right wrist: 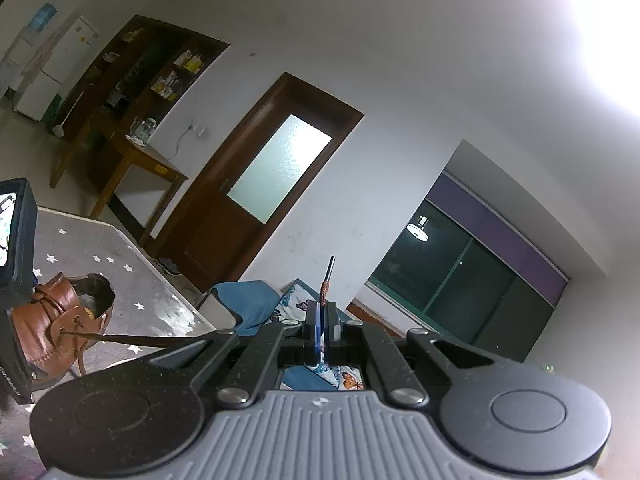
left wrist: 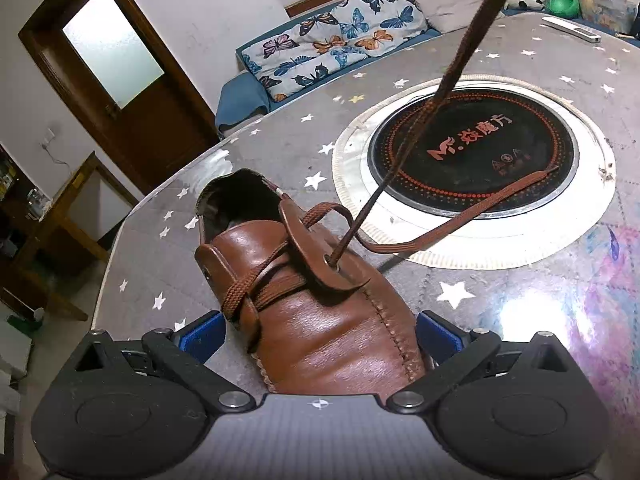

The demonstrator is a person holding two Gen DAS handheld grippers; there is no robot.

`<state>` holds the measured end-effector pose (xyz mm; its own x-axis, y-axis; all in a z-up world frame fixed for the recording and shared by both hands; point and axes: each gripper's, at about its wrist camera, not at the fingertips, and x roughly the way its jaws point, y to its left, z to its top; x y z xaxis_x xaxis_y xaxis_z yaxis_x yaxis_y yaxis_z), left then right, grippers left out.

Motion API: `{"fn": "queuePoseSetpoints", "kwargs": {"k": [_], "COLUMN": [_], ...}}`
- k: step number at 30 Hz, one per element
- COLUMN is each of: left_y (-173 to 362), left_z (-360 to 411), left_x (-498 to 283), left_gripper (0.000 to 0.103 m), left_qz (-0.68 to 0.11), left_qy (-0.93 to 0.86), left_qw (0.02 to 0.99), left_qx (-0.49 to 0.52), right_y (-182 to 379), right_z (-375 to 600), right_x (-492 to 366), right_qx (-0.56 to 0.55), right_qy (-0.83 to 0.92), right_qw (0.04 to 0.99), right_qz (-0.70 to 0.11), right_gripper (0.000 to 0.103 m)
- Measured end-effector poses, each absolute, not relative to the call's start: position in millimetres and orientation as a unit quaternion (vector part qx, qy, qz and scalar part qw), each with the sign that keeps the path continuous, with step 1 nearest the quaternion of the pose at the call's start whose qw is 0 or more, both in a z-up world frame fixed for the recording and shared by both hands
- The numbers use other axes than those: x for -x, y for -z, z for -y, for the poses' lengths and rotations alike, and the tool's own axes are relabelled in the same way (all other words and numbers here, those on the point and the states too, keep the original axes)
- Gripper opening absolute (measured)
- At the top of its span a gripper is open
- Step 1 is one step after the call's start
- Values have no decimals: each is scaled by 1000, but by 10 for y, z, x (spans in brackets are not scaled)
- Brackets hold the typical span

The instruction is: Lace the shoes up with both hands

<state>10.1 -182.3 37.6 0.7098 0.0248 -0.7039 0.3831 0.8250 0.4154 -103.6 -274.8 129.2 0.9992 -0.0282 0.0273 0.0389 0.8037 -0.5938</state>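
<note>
Pulling lace (right wrist: 325, 288) taut through eyelet (left wrist: 333, 261): right gripper (right wrist: 322, 330) clamped on lace tip. Shoe (left wrist: 320, 320) held on table (left wrist: 520, 300) between wide-spread left gripper (left wrist: 320, 338) fingers, grip unclear. Risk: shoe dragged or tipped if pull outruns bracing; tip may be slipped from pads.

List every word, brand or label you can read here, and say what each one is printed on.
"Mr." followed by three Chinese characters, in orange: on the black round cooktop set into the table.
Small grey marks below that logo: too small to read.
"GenRobot.AI", or close to it: sideways on the black device at the left edge of the right wrist view; partly cut off.
Boxes on the shelves: too blurred to read.
</note>
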Motion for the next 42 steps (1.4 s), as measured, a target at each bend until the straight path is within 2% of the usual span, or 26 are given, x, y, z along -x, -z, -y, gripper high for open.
{"fn": "queuePoseSetpoints", "kwargs": {"k": [42], "left_y": [-400], "left_z": [1596], "left_x": [-143], "left_gripper": [103], "left_qz": [-373], "left_qy": [155], "left_qw": [876], "left_qx": [-261], "right_y": [-1293], "right_z": [2637], "right_x": [907], "right_qx": [316], "right_qy": [-4], "right_qw": [949], "right_qz": [11], "right_gripper": [1]}}
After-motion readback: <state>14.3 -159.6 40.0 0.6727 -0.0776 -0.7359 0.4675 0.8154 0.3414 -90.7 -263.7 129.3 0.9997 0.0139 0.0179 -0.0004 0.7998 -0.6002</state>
